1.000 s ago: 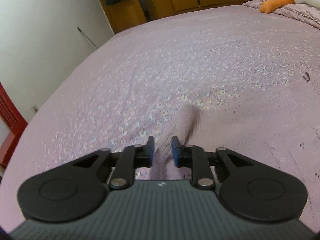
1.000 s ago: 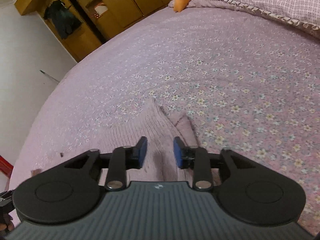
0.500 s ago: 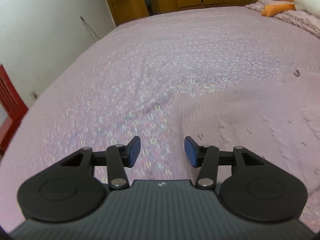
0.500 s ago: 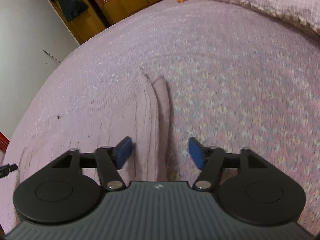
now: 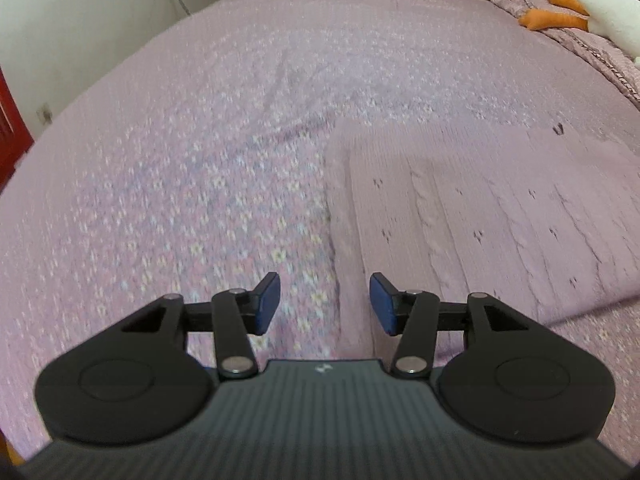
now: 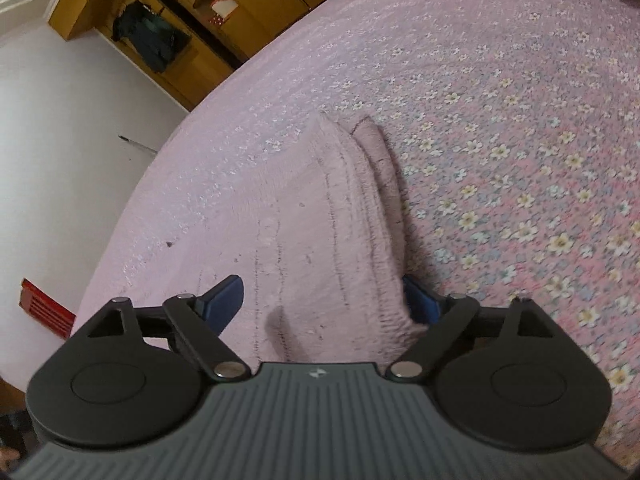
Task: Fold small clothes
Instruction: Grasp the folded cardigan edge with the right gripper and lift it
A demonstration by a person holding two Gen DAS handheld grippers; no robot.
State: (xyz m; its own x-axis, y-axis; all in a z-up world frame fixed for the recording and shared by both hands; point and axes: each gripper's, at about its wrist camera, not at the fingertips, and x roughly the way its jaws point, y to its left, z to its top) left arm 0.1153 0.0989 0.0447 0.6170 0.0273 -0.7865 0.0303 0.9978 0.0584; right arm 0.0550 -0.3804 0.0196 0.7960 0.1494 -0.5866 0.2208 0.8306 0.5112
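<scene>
A small pale pink knitted sweater (image 5: 460, 208) lies flat on the floral pink bedspread (image 5: 180, 168). In the left wrist view its left edge runs between the fingers. My left gripper (image 5: 324, 304) is open and empty just above that edge. In the right wrist view the sweater (image 6: 320, 232) lies folded, with a sleeve (image 6: 380, 156) sticking out along its right side. My right gripper (image 6: 324, 300) is open wide over the sweater's near right edge, holding nothing.
Wooden wardrobes (image 6: 224, 12) stand beyond the bed's far end. A white and orange plush toy (image 5: 588, 12) lies on a quilt at the far right. A white wall (image 5: 80, 20) and a red chair (image 5: 10, 120) are to the left of the bed.
Both grippers have opened and let go of the sweater, which now lies flat on the bed. Both grippers have pulled back slightly towards its near edge.
</scene>
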